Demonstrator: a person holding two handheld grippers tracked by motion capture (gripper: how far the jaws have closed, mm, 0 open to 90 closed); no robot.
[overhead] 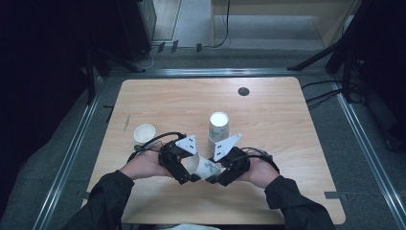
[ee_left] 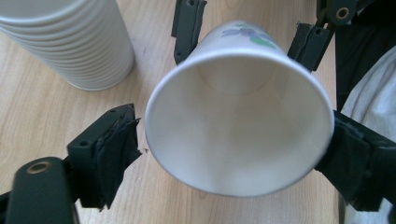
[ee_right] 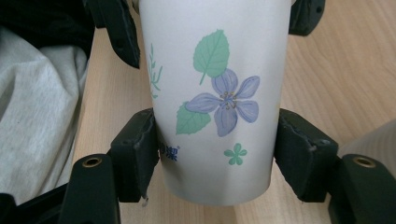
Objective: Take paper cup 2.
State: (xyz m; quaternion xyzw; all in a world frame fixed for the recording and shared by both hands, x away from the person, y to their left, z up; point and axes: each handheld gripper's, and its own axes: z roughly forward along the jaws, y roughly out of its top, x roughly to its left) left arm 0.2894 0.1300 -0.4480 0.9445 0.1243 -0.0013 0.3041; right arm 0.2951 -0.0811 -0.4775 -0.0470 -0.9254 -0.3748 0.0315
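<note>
A person sits at a wooden table (overhead: 268, 191), forearms in dark sleeves coming in from below, with a black gripper in each hand. Between the two grippers, near the table's front edge, a white paper cup (overhead: 203, 167) printed with a purple flower and green leaves lies on its side, mouth toward the left gripper (overhead: 184, 170) and base toward the right gripper (overhead: 219, 176). In the right gripper view, the two black pads press against both sides of the cup (ee_right: 215, 102) near its base, so the right gripper (ee_right: 215, 158) is clamped on it. In the left gripper view, the cup's open mouth (ee_left: 239, 116) faces the camera; the left gripper (ee_left: 233, 154) is released, with its jaws spread wide around the rim, one pad standing clear of the rim with bare table visible between them, the other close against the opposite side. The right gripper's two jaws show farther off, on either side of the cup's base. Just behind the grippers stands a tall stack (overhead: 219, 127) of white paper cups, also seen at the upper left of the left gripper view (ee_left: 70, 42). To the left of the left hand (overhead: 143, 165), a single white cup (overhead: 144, 133) stands upright, mouth up. A small dark round disc (overhead: 243, 91) sits in the tabletop near the far edge.
</note>
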